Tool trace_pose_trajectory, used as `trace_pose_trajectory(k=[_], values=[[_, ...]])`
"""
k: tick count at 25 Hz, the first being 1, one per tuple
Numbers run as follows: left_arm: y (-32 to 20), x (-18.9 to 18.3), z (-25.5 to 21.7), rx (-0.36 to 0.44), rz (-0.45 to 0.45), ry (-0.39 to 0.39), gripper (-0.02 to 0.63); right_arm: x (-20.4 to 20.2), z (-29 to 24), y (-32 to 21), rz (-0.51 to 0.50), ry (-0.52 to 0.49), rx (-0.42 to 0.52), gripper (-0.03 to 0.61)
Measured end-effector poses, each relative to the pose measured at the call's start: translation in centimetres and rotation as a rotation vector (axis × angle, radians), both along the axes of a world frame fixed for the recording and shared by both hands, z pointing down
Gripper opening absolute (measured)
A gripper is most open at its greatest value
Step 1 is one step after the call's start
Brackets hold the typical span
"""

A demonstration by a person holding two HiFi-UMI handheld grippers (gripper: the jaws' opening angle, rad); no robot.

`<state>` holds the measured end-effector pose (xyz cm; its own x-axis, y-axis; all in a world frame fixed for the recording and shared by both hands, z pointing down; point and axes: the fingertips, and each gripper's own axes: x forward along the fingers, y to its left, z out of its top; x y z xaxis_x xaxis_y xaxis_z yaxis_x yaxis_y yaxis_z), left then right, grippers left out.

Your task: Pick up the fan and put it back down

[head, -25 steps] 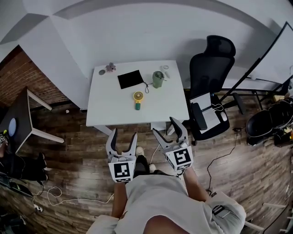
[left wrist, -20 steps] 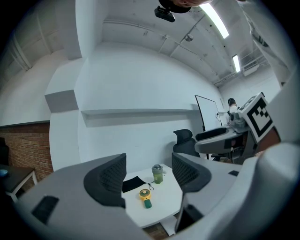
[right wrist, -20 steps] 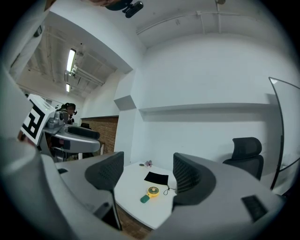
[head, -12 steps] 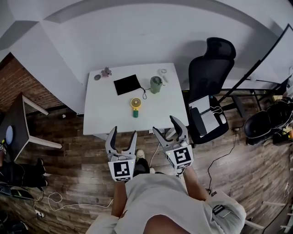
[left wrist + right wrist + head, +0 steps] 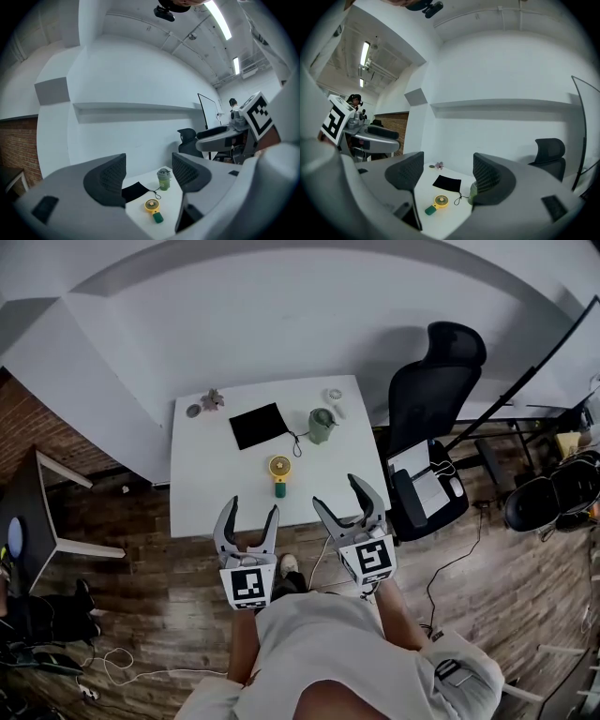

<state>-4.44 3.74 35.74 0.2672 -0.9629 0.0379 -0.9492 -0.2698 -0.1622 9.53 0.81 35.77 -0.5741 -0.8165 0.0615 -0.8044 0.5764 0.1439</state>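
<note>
Approach step: yellow round handheld fan with green handle [image 5: 279,472] lies untouched on white bench [image 5: 197,507]. Left gripper [image 5: 252,509] and right gripper [image 5: 337,493] jaws apart, empty. Next they need to reach in and clamp the handle.

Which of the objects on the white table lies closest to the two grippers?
The yellow fan with the green handle: it lies alone toward the near edge of the table, while the green cup and black pouch sit farther back.

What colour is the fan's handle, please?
The fan's handle is green; the left gripper view shows it best.
</note>
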Motion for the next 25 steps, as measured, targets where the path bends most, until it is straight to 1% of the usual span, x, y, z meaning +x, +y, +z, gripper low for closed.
trace_pose_trajectory(k=[16,21,25], values=[[-9.2,-3.5,1.2,-0.021,0.105,0.006,0.307,-3.1,1.0,-7.7,0.114,0.029,-0.023,0.331],[-11.1,-3.7,2.0,-0.033,0.129,0.010,0.307,-3.1,2.3,-8.9,0.134,0.046,-0.047,0.331],[-12.3,-3.7,2.9,-0.049,0.137,0.034,0.307,-3.0,3.1,-10.1,0.153,0.049,-0.067,0.331]])
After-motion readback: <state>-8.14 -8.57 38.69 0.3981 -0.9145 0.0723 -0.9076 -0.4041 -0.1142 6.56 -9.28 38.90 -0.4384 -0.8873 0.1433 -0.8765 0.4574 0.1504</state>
